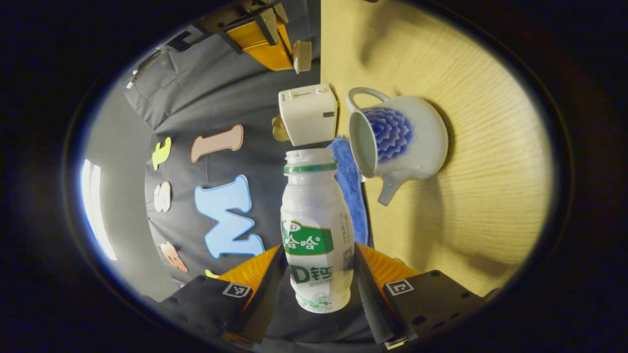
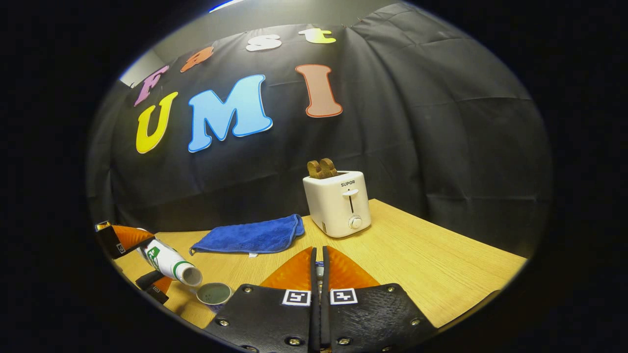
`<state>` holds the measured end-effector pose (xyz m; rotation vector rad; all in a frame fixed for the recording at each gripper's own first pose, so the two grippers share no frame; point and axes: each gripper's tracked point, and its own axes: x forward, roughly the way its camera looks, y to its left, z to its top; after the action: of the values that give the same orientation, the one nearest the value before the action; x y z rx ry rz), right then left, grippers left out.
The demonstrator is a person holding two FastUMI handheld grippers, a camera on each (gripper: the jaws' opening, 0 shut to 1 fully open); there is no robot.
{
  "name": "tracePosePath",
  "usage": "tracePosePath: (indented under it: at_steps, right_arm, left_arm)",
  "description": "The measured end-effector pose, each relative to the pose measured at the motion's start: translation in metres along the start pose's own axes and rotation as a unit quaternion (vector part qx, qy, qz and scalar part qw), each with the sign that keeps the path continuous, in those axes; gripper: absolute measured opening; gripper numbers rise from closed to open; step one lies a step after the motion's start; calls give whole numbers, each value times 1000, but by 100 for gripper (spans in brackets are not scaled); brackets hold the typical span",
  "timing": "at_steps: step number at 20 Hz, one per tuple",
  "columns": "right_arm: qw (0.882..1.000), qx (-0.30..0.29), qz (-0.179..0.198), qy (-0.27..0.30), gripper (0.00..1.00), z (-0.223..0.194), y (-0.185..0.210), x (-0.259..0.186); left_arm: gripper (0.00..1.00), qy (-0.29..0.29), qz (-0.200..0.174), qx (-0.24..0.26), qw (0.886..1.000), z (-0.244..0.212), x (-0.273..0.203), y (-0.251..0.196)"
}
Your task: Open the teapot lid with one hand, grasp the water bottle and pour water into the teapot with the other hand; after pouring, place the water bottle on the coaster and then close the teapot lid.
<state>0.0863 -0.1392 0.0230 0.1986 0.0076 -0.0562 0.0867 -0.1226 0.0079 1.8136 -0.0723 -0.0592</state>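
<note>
A white bottle [image 1: 314, 230] with a green label is held sideways, my left gripper [image 1: 316, 255] shut around its lower body. Its uncapped mouth points beside the open white teapot [image 1: 407, 139] with a blue flower pattern. In the right gripper view the tilted bottle [image 2: 169, 262] has its mouth just over the teapot's opening [image 2: 214, 294], held by the left gripper [image 2: 128, 241]. My right gripper [image 2: 319, 252] is shut, a bit of the teapot lid [image 2: 319, 269] showing between its fingers. The left gripper view shows that right gripper [image 1: 267, 37] aloft, pinching the pale lid [image 1: 301, 56].
A white toaster [image 2: 338, 203] with toast in it stands at the back of the wooden table [image 2: 431, 264], also seen as the toaster [image 1: 309, 115] behind the bottle. A blue cloth [image 2: 250, 235] lies left of it, near the teapot.
</note>
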Motion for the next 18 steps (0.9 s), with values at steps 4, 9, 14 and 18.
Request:
tracePosePath:
  at_steps: [4,9,14,18]
  right_arm:
    - [1000,5,0,0,0,-1,-1,0]
    - [1000,9,2,2,0,0,-1,-1]
    - [1000,10,2,4,0,-2,-1,0]
    - [1000,9,3,5,0,-1,0,0]
  left_arm:
    - [90,-2,-1,7,1000,0,1,0]
    - [90,-3,-3,20,1000,2,2,-1]
    - [90,-2,-5,26,1000,0,3,0]
    - [90,-2,-3,35,999,-2,3,1]
